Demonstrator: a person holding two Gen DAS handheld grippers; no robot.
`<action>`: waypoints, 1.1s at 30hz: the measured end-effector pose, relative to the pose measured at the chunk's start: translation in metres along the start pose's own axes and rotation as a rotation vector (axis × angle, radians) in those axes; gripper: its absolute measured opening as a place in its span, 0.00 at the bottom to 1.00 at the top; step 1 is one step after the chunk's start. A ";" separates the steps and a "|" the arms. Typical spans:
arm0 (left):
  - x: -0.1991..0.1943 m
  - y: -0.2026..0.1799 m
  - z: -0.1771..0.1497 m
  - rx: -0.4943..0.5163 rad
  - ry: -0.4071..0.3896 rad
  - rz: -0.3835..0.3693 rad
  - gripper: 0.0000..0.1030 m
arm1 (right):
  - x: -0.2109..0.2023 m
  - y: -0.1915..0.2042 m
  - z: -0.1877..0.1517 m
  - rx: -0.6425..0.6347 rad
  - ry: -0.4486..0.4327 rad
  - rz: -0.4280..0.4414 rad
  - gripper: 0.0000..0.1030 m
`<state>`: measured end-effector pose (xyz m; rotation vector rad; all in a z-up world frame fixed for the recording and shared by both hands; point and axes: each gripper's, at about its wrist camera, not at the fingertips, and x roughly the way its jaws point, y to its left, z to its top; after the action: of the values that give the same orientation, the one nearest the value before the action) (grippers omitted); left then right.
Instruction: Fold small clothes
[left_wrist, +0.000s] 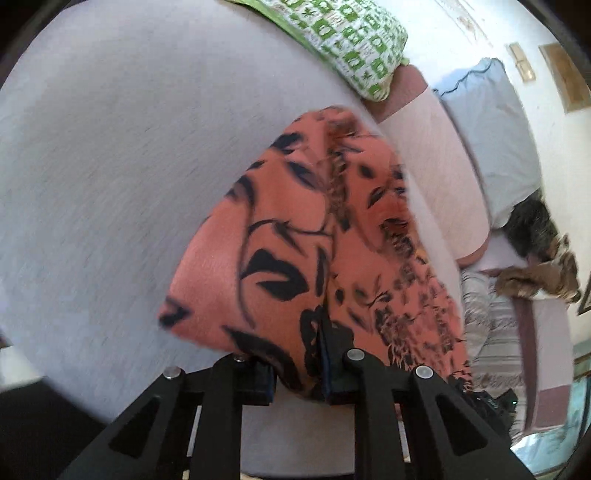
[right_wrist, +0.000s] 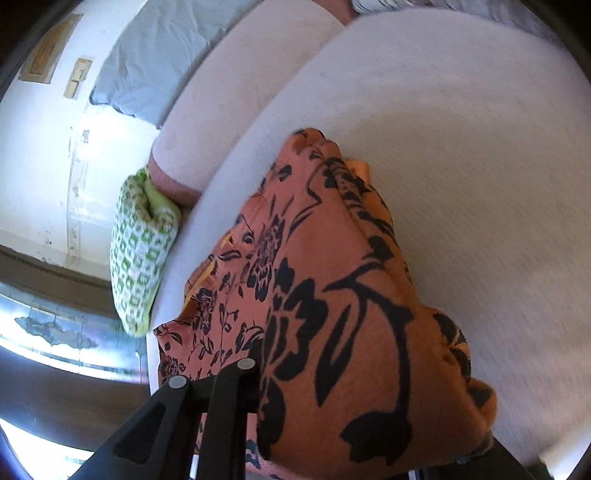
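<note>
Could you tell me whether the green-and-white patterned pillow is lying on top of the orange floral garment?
No, the green-and-white pillow sits apart at the bed's edge, while the orange floral garment hangs from the jaws over the white bedsheet.

A home bedroom — bed, patterned pillow, scattered blankets.

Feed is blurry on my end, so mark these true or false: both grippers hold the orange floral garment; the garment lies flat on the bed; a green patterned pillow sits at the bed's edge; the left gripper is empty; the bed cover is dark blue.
1. Both grippers hold the orange floral garment: true; left gripper and right gripper are shut on it.
2. Garment lies flat: false; it hangs bunched from the grippers.
3. Green patterned pillow at the bed's edge: true.
4. Left gripper empty: false; cloth is pinched.
5. Bed cover dark blue: false; pale grey-white.
</note>
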<state>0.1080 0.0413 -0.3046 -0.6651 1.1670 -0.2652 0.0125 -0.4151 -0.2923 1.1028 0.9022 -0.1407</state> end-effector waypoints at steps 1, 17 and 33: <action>-0.003 0.001 -0.003 0.003 -0.005 0.016 0.17 | -0.002 -0.006 -0.006 0.011 0.021 0.007 0.18; -0.111 -0.040 0.013 0.236 -0.262 0.185 0.34 | -0.113 -0.018 0.001 -0.036 -0.154 -0.199 0.29; 0.002 -0.054 0.015 0.244 0.088 0.251 0.38 | -0.024 -0.016 0.019 -0.031 0.053 -0.175 0.29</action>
<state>0.1299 0.0036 -0.2700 -0.2922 1.2646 -0.2207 -0.0011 -0.4464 -0.2843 1.0018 1.0453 -0.2415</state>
